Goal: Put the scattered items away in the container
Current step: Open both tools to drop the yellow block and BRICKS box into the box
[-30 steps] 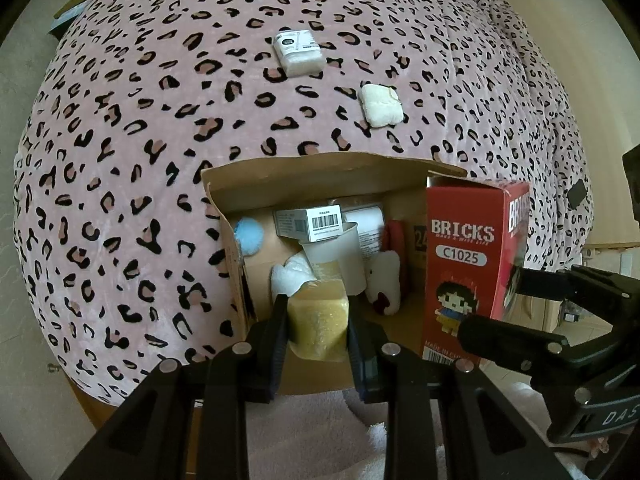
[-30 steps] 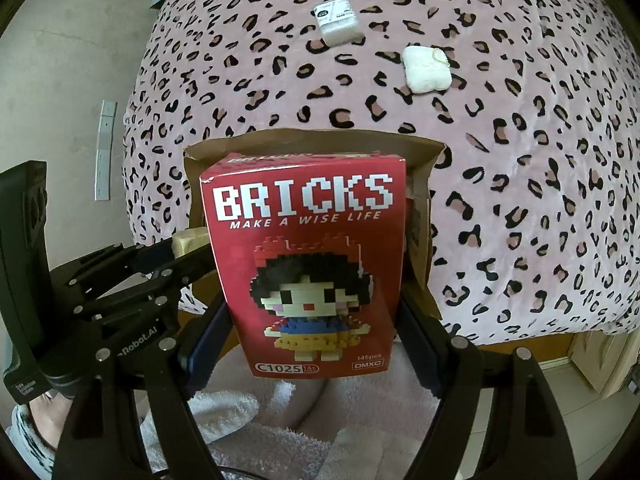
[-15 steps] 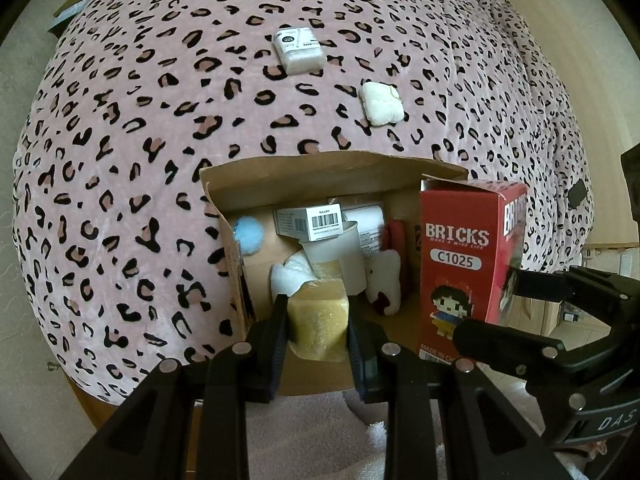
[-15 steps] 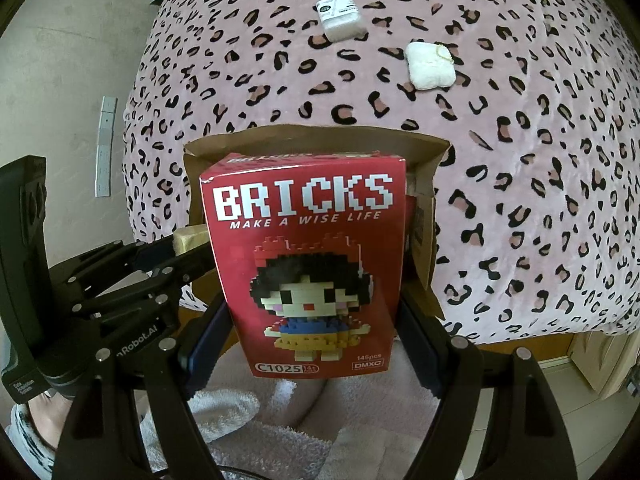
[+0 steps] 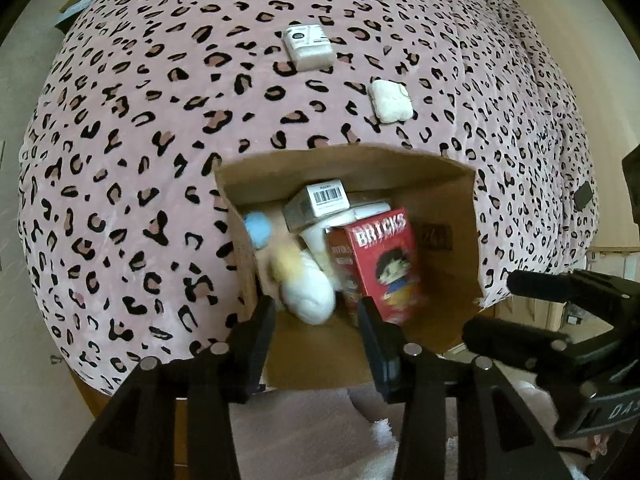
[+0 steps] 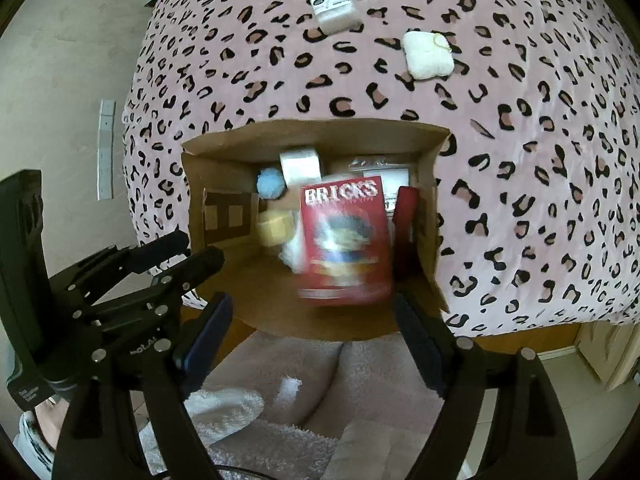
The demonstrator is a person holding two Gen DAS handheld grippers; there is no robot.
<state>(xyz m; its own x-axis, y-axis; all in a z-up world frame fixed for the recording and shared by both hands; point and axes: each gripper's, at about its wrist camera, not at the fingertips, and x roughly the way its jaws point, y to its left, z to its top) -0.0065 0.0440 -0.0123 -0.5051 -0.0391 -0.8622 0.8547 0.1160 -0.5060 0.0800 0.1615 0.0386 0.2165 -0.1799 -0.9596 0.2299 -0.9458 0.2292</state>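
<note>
The open cardboard box (image 5: 352,160) (image 6: 312,132) sits at the near edge of the bed. The red BRICKS box (image 5: 386,260) (image 6: 346,240) lies blurred inside it, free of any gripper. The yellow sponge (image 6: 274,226) (image 5: 286,260) is also inside, blurred, beside white plush, a blue pom-pom (image 5: 256,224) and a barcoded box (image 5: 320,202). My left gripper (image 5: 316,324) is open and empty over the box's near edge. My right gripper (image 6: 310,328) is open and empty, also above the near edge.
Two items lie on the leopard-print bedspread (image 5: 140,120) beyond the box: a white labelled packet (image 5: 309,46) (image 6: 334,8) and a small white pillow-shaped pad (image 5: 390,100) (image 6: 428,54). A fluffy pink rug (image 6: 280,420) lies below the grippers.
Both grippers opened. The yellow sponge left the left gripper and the BRICKS box left the right gripper; both dropped into the cardboard box.
</note>
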